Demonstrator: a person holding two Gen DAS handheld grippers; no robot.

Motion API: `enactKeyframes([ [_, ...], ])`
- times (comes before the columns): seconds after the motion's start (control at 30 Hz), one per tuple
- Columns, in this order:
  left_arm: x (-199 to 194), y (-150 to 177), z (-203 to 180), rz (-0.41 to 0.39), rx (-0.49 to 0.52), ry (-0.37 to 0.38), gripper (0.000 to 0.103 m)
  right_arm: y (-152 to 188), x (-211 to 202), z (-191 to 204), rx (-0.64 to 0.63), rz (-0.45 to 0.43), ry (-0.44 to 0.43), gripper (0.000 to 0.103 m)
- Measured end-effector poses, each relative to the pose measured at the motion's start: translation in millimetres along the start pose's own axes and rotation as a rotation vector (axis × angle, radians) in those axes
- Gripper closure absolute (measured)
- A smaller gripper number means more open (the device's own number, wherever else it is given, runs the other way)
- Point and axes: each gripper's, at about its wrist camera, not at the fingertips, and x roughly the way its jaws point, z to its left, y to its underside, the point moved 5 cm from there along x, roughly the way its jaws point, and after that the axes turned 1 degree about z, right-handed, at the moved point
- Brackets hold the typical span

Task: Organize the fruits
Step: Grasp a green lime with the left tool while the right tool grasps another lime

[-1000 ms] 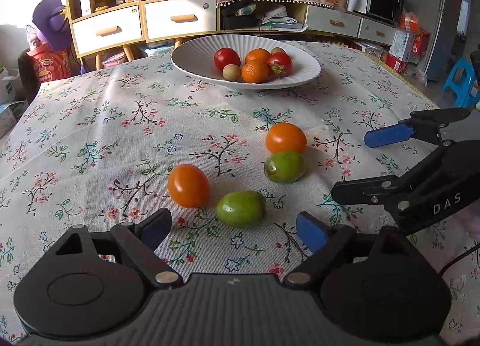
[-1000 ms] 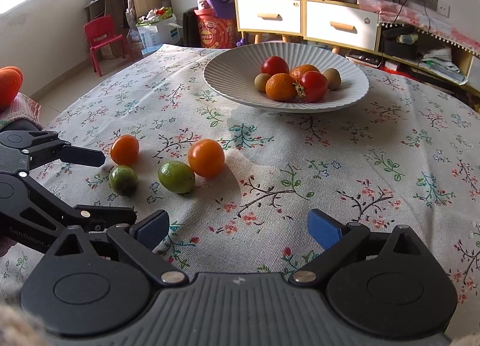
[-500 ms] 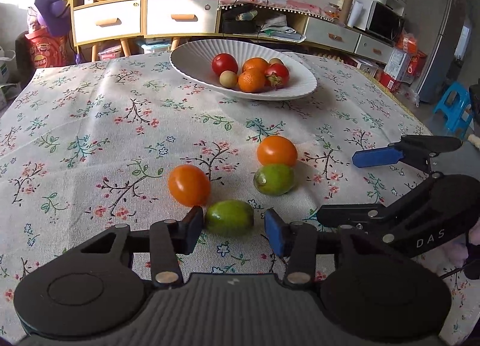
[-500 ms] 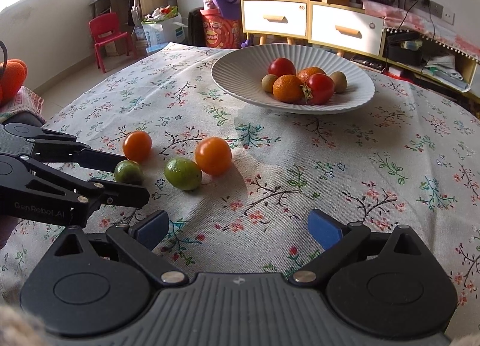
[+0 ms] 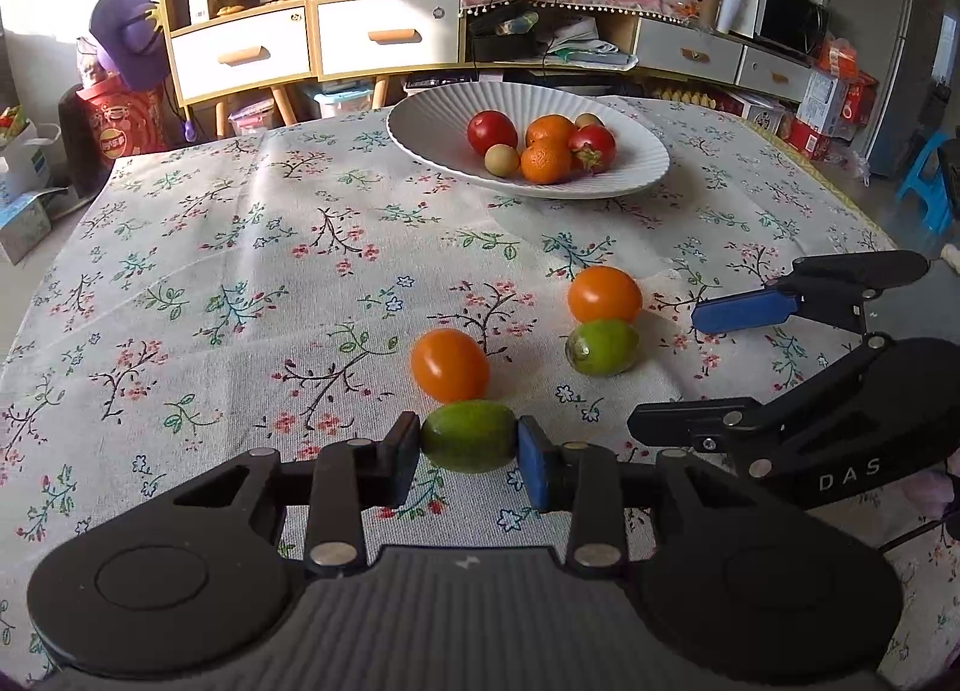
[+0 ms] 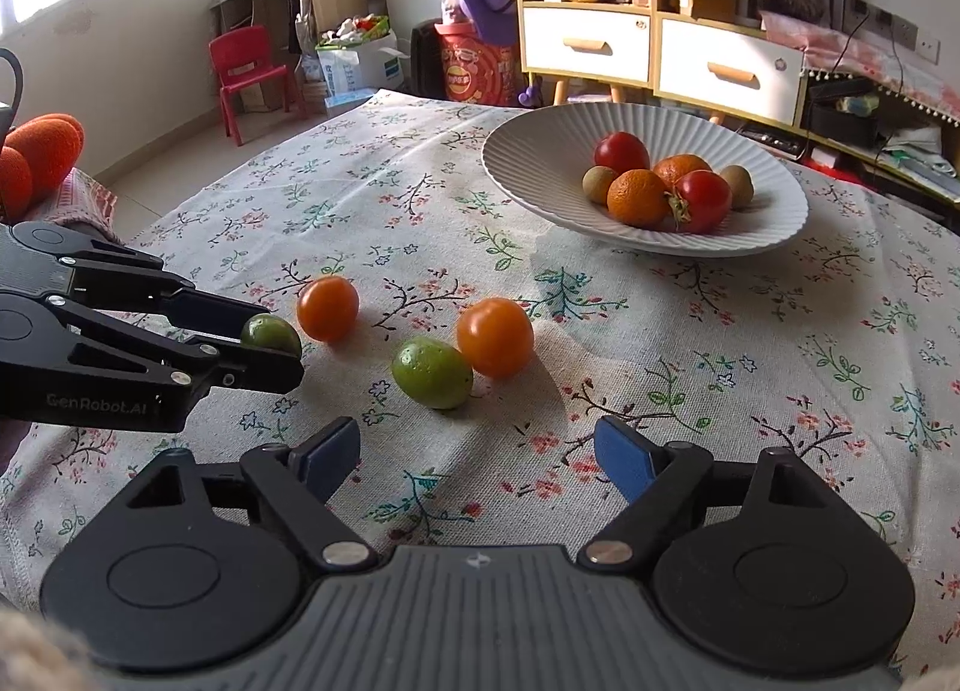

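Observation:
My left gripper (image 5: 469, 450) is shut on a green fruit (image 5: 468, 435), which also shows in the right wrist view (image 6: 270, 333), low over the floral tablecloth. Just beyond it lies an orange fruit (image 5: 449, 364). A second green fruit (image 5: 601, 346) and a second orange fruit (image 5: 604, 294) lie to the right, close in front of my right gripper (image 6: 477, 457), which is open and empty. A white ribbed bowl (image 5: 432, 136) at the back holds several red, orange and tan fruits.
The round table's edge runs close on the right (image 5: 852, 199). Yellow and white drawers (image 5: 384, 40) stand behind the table, and a red child's chair (image 6: 246, 70) stands on the floor to the left.
My left gripper closed on the nearest green fruit, which was lying free between open fingers a second ago. My right gripper stayed open and edged closer to the fruits.

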Motion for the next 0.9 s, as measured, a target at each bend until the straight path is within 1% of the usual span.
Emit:
enactKeyframes([
  [0.23, -3.8, 3.5, 8.0, 0.009, -0.011, -0.009, 0.075, -4.2, 6.9, 16.1, -0.031, 0.016, -0.037, 0.035],
  [0.37, -5.6, 3.9, 10.8, 0.009, -0.020, -0.012, 0.075, -8.1, 10.4, 21.6, -0.038, 0.012, -0.033, 0.036],
  [0.47, -6.0, 4.7, 11.6, 0.012, -0.022, -0.014, 0.075, -10.6, 12.2, 23.0, -0.029, 0.010, -0.030, 0.040],
  [0.63, -5.2, 5.4, 11.4, 0.016, -0.020, -0.015, 0.075, -11.9, 15.5, 22.3, -0.018, 0.018, -0.019, 0.053],
  [0.9, -2.7, 5.5, 9.6, 0.023, -0.015, -0.018, 0.075, -13.1, 16.5, 22.1, -0.017, 0.018, 0.003, 0.069],
])
